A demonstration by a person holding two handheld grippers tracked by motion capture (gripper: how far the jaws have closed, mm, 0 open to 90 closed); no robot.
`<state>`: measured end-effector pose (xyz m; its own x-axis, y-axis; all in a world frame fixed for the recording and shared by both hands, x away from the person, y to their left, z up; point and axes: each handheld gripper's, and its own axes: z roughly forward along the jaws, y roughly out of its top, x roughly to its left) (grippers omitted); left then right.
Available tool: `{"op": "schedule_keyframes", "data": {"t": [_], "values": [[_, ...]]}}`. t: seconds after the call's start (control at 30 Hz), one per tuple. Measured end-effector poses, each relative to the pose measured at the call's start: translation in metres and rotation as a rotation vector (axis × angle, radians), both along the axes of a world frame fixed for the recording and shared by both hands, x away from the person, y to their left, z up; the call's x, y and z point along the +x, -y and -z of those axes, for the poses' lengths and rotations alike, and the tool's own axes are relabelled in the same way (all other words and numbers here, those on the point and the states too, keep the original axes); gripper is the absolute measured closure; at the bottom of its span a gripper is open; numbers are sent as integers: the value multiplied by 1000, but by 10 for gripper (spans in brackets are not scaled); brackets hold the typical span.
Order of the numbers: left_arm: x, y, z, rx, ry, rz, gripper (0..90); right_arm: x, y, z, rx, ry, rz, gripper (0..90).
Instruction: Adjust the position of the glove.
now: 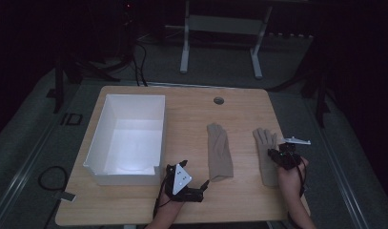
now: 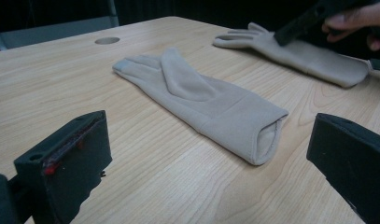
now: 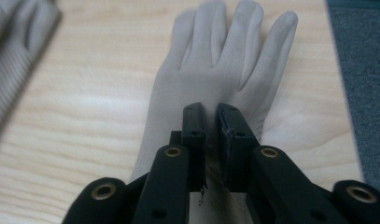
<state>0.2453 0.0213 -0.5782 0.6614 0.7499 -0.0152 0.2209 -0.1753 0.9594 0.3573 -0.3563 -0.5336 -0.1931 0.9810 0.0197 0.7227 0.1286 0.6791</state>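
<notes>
Right tongs (image 3: 211, 116) nearly clenched, jaws a slit apart over the right glove (image 3: 225, 60) lying flat near the bench's (image 1: 134, 205) right edge, left tongs (image 2: 211, 158) released wide, low before the left glove's (image 2: 201, 98) cuff, white box (image 1: 127, 138) to the left.

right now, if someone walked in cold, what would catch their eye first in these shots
Two beige gloves lie flat on the wooden table: the left glove sits mid-table and the right glove lies beside it. The right tongs hover over the right glove's palm, nearly closed, while the left tongs stand wide open near the left glove's cuff. A white open box sits at the table's left.
</notes>
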Motion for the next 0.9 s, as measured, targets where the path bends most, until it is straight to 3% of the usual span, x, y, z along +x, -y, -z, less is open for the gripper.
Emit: {"op": "schedule_keyframes", "data": {"t": [0.1, 0.33, 0.4, 0.43, 0.47, 0.5, 0.53, 0.57, 0.67, 0.73, 0.8, 0.9], "values": [[0, 0, 0, 0, 0, 0, 0, 1, 0, 9, -9, -15, -11, 757], [0, 0, 0, 2, 2, 1, 0, 0, 3, 11, -5, -3, -33, 669], [0, 0, 0, 1, 2, 1, 0, 1, 6, 5, -8, 17, -74, 602], [0, 0, 0, 1, 2, 1, 0, 1, 9, 3, 8, 27, -110, 600], [0, 0, 0, 1, 2, 1, 0, 1, 9, 3, 8, 27, -110, 600], [0, 0, 0, 4, 2, 2, 0, 2, 13, -4, -29, 44, -184, 586], [0, 0, 0, 4, 2, 2, 0, 2, 13, -4, -29, 44, -184, 586], [0, 0, 0, 1, 1, 1, 0, 3, 17, -10, -48, 52, -260, 574], [0, 0, 0, 2, 2, 2, 0, 5, 23, -16, -67, 29, -322, 576], [0, 0, 0, 1, 2, 1, 0, 6, 25, -16, -60, 23, -336, 581], [0, 0, 0, 2, 1, 1, 0, 6, 27, -15, -87, 6, -360, 585], [0, 0, 0, 2, 2, 2, 0, 5, 29, -9, -75, 3, -367, 573]]}}
